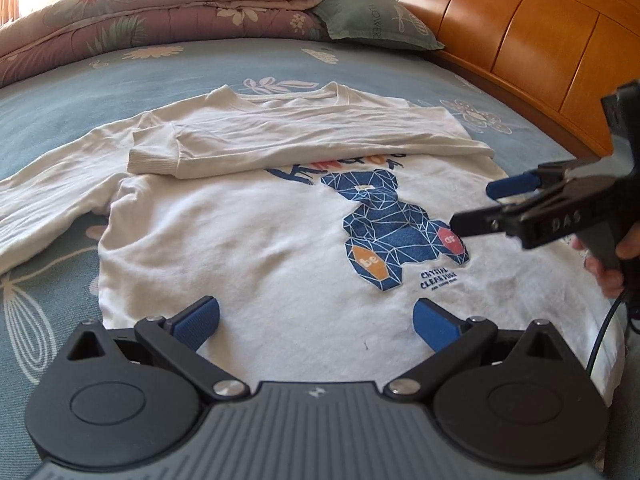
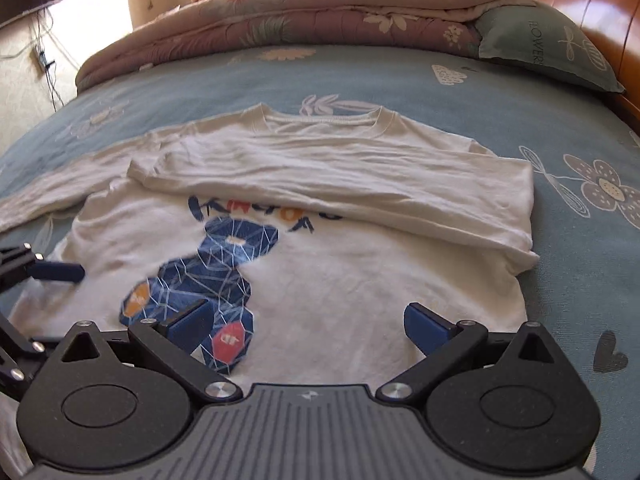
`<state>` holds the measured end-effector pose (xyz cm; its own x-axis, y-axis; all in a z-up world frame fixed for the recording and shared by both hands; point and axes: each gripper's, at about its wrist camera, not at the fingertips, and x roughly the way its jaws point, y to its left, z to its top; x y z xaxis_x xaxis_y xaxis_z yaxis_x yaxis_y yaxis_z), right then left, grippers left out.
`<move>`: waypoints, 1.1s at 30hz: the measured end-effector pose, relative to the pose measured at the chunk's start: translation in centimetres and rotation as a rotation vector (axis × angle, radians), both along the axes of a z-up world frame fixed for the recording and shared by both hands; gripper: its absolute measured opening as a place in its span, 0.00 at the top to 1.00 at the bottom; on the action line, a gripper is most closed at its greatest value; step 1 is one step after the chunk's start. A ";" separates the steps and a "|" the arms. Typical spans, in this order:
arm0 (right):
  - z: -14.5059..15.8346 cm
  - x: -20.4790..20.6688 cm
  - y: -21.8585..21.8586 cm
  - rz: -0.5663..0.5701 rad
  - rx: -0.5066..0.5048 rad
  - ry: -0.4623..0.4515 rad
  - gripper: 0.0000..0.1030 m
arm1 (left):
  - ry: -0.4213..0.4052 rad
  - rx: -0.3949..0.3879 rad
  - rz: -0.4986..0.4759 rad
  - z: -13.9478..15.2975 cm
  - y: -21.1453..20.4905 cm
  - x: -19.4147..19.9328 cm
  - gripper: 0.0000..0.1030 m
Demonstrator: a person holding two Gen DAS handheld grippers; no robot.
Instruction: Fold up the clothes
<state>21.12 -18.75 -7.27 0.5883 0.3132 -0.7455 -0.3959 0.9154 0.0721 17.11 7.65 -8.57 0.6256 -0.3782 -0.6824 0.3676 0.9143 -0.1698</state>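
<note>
1. While both pairs of tongs hang above the hem end of the white sweatshirt (image 1: 240, 240), each stands spread wide and grasps nothing: the left tongs (image 1: 316, 322) over the plain cloth beside the bear print (image 1: 392, 232), the right tongs (image 2: 306, 320) over the bear's lower part.
2. Seen from the left wrist, the right tongs reach in from the sweatshirt's right side, held by a hand (image 1: 608, 264) of which only the fingers show; a black cable (image 1: 604, 332) hangs below it.
3. The sweatshirt lies face up and flat on the bed (image 2: 400, 76), collar (image 2: 320, 120) at the far end from the tongs.
4. One sleeve (image 1: 280, 148) is folded across the chest, covering the top of the printed lettering, its ribbed cuff toward the sweatshirt's left side.
5. The other sleeve (image 1: 44, 208) stretches out sideways from the sweatshirt over the blue flowered sheet.
6. Beyond the collar lie a folded quilt (image 2: 320, 12) and a green pillow (image 2: 536, 44); a wooden headboard (image 1: 520, 40) runs along the sweatshirt's right side.
</note>
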 end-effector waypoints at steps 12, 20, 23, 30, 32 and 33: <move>-1.7 -1.2 -0.3 0.028 -0.005 -0.073 0.00 | 0.048 -0.009 0.098 3.6 -0.3 3.2 0.01; -1.9 -1.4 0.0 0.031 -0.021 -0.095 0.00 | 0.022 -0.017 0.196 5.5 -4.5 15.1 0.01; -1.9 -1.5 -0.2 0.037 -0.015 -0.100 0.00 | 0.027 0.128 0.226 2.5 -6.6 17.5 0.01; -1.8 -1.6 -0.4 0.052 -0.013 -0.100 0.00 | 0.038 0.184 0.210 0.0 -4.7 14.8 0.01; -1.7 -1.5 -0.2 0.051 -0.021 -0.095 0.00 | 0.050 0.198 0.191 0.2 -4.0 14.3 0.01; -1.7 -1.5 -0.2 0.051 -0.025 -0.092 0.00 | 0.066 0.211 0.185 0.6 -4.2 14.4 0.01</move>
